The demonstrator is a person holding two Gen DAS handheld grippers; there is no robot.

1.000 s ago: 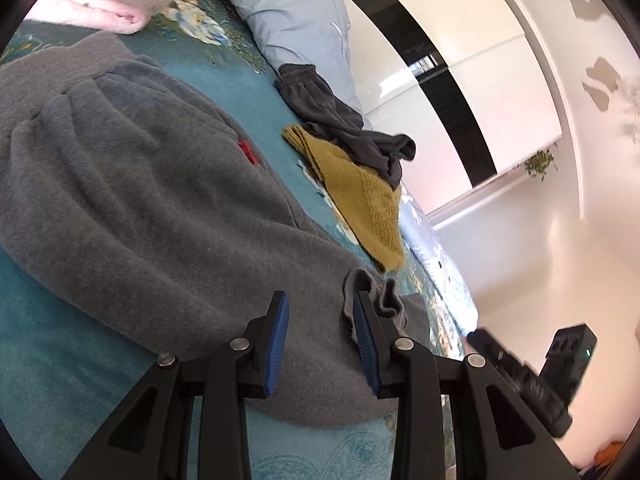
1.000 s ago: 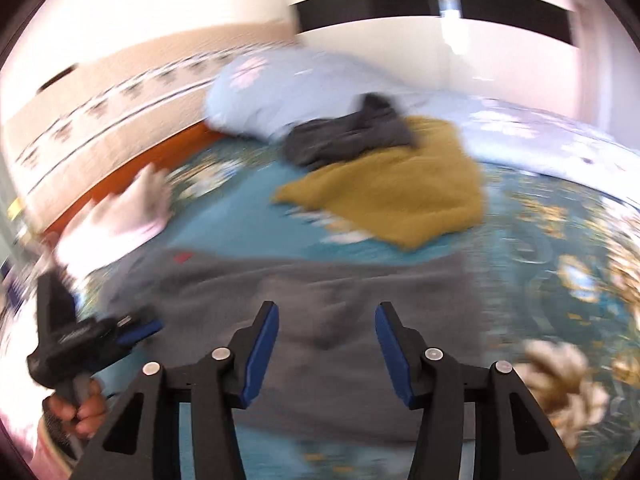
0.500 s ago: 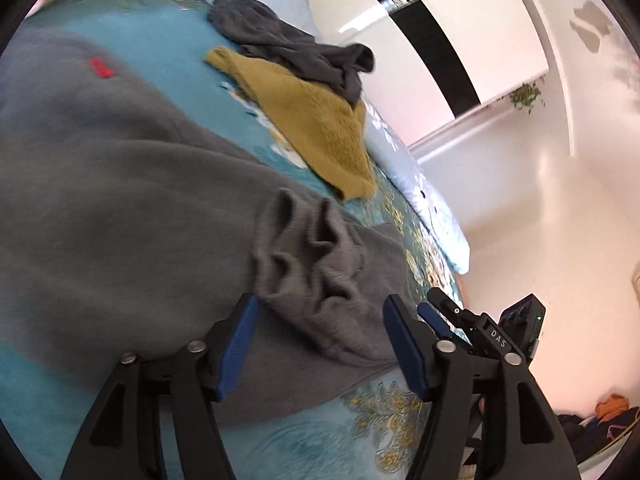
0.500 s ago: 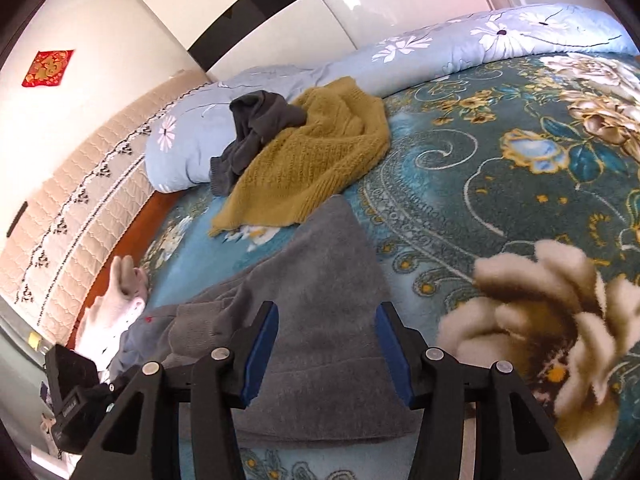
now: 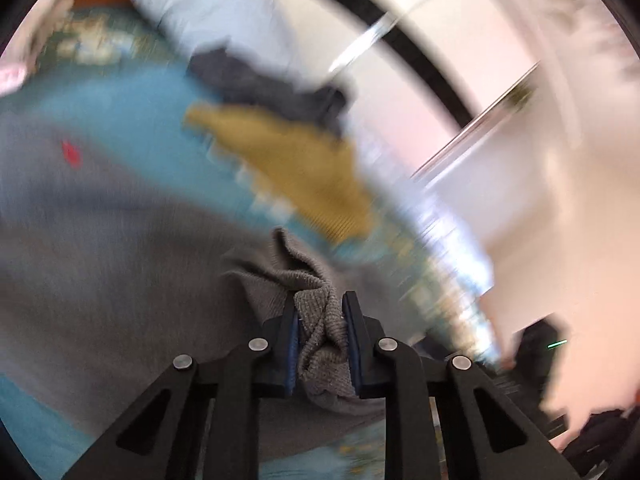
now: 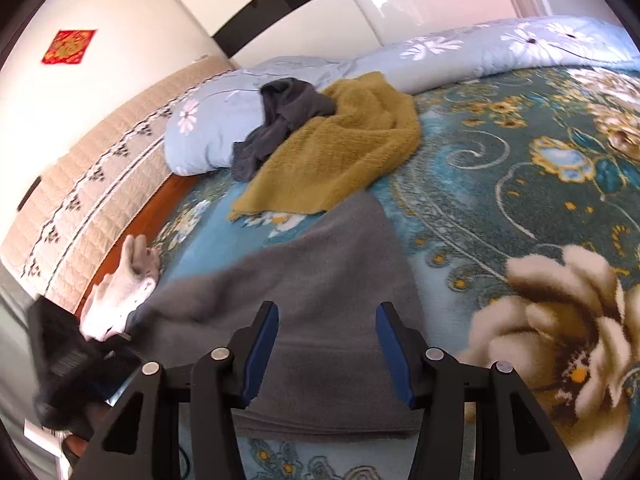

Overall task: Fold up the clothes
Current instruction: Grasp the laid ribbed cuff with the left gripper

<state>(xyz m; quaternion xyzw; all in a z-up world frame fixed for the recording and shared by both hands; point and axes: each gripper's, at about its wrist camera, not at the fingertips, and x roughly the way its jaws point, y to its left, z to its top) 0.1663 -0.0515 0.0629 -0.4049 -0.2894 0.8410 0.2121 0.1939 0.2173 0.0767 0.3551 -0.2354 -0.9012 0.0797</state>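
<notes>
Grey fleece trousers (image 5: 120,264) lie spread on the teal floral bedspread (image 6: 520,184). My left gripper (image 5: 320,312) is shut on a bunched ribbed cuff (image 5: 320,336) of the grey trousers; the left wrist view is motion-blurred. In the right wrist view the grey trousers (image 6: 320,280) lie flat under my right gripper (image 6: 326,320), which is open and empty just above the cloth near the bed's front edge.
A mustard knit sweater (image 6: 340,148) and a dark grey garment (image 6: 284,116) lie by the light blue floral pillow (image 6: 216,128). A pink-white garment (image 6: 128,288) sits at the left by the headboard (image 6: 80,184). The left gripper's body (image 6: 68,364) shows at lower left.
My left gripper has closed on the bunched grey cuff and is moving fast, blurring its view. My right gripper stays open and has dropped a little lower over the trousers.
</notes>
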